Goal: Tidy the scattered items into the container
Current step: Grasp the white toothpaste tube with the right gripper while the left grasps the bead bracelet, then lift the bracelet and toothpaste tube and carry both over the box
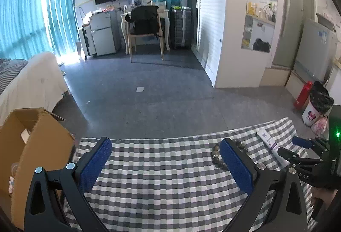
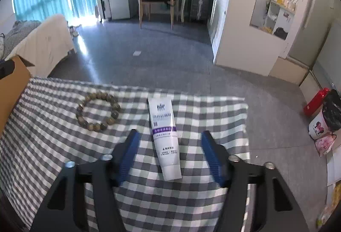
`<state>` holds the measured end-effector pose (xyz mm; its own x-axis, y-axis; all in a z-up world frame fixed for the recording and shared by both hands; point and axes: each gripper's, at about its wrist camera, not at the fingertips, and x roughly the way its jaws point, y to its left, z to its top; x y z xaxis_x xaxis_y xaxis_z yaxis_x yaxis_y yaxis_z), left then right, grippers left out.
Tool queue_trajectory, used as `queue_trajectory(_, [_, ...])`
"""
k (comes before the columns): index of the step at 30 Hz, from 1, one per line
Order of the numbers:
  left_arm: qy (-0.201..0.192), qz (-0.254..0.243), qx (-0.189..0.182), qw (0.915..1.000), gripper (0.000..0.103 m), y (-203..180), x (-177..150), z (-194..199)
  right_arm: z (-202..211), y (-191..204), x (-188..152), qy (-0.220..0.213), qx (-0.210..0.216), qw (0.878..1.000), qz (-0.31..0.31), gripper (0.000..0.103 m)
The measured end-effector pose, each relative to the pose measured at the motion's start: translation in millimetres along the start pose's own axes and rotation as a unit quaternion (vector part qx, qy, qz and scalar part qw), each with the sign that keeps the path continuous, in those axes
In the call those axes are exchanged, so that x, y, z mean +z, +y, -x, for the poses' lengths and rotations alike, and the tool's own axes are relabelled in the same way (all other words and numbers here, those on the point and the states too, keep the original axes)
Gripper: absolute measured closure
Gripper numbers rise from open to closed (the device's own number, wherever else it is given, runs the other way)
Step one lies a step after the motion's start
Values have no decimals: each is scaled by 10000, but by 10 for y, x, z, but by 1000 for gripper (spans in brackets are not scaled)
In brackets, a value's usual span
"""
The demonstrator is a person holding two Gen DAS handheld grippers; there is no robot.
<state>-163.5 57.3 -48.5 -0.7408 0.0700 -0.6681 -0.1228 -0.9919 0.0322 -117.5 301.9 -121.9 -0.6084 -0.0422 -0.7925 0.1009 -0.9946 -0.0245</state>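
Between the parted, non-touching pads of the right hand-held gripper (image 2: pixel 169 154) lies a white tube (image 2: pixel 165 136) on the checked surface (image 2: pixel 53 146): light, squashy, probably slick, best pinched across its middle. Farther left sits a bead bracelet (image 2: pixel 98 111), loose and floppy. The left hand-held gripper (image 1: pixel 165 165) gapes empty beside the cardboard box (image 1: pixel 32 146).

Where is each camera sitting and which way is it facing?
Left wrist: on the left gripper, looking forward and down over the checked tablecloth; its own open fingers show, the cardboard box at left, the right gripper at right.
Right wrist: on the right gripper, looking down at the white tube between its blue fingers, not gripped.
Shared: tablecloth, bead bracelet, tube, box, and the room beyond.
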Motion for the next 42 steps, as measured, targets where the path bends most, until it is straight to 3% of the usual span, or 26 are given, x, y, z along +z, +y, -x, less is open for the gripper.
queue_trajectory(6, [175,-101,-102,9997,0,-174,-12,-266,-209,8,-76,234,50,9997,71,49])
queue_trajectory(8, [229,-161,-139,9995,0,-254,-21,-354,-266,8,-115,356,67,9993,98,75])
queue_trajectory(20, [624,-636,-193,9958,0,-792,-177,-940,-15,-118,-179,190,128,9997,-24,76])
queue_trajectory(26, [763,-712,-138,9944,2,-856,-258,-1107,-45,-110,-130,205,150,9997,-23,76])
queue_trajectory(29, [830,-686,-173,9940,17,-858,-279,-1146,-57,-97,-98,194,173,9997,-21,76])
queue_trajectory(33, [1074,-679,-269,9915,55,-876,-353,-1253,-63,-81,-82,182,190,9997,-25,76])
queue_trajectory(39, [1002,-797,-502,9905,86,-978,-395,-1208,-56,-78,-46,154,211,9996,-60,75])
queue_trajectory(42, [1024,-682,-596,9906,91,-948,-397,-1202,-32,-74,-40,106,219,9997,-98,76])
